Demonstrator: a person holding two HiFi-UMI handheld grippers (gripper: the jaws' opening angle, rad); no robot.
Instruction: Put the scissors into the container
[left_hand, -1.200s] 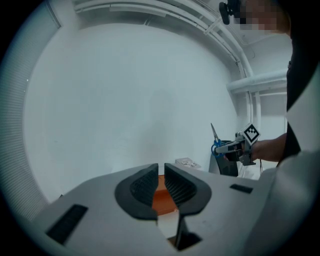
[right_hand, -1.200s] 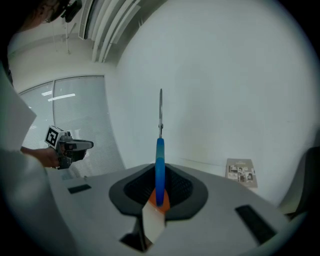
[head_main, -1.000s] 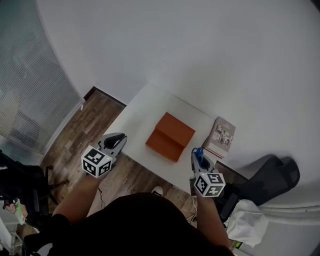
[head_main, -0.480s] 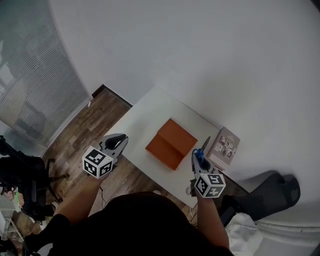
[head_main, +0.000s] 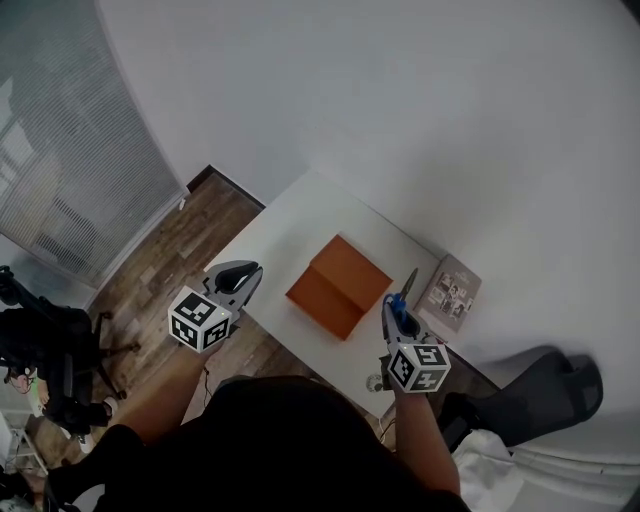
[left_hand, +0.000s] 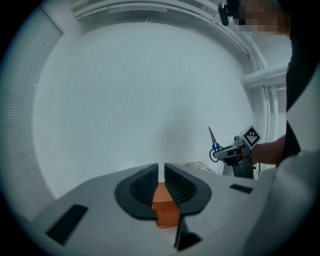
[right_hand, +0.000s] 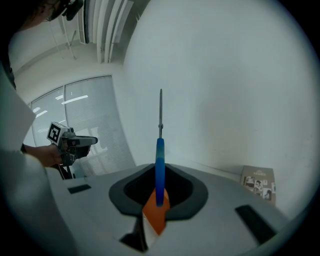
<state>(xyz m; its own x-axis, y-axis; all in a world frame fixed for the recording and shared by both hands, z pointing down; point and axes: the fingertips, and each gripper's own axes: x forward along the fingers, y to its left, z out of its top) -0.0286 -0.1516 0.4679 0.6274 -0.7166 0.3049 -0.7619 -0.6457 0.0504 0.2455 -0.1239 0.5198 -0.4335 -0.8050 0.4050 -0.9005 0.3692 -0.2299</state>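
An orange open box (head_main: 338, 286), the container, sits mid-way along a white table (head_main: 290, 225). My right gripper (head_main: 400, 312) hovers at the table's near right edge, shut on the blue handles of the scissors (head_main: 404, 297), whose blade points up and away. In the right gripper view the scissors (right_hand: 159, 160) stand between the jaws, with the orange box (right_hand: 156, 216) beyond them. My left gripper (head_main: 240, 280) hangs off the table's near left edge, shut and holding nothing. The left gripper view shows the orange box (left_hand: 163, 204) past its jaws and the scissors (left_hand: 215, 145) at the right.
A booklet (head_main: 450, 293) lies on the table's right end, just beyond the right gripper. A dark office chair (head_main: 545, 385) stands at the lower right, another chair (head_main: 45, 350) at the left on the wooden floor (head_main: 170, 250). White walls surround the table.
The scissors' blade now sticks up clear beyond the right gripper, which has moved off the booklet's edge. The left gripper has edged slightly toward the table. The head view has shifted.
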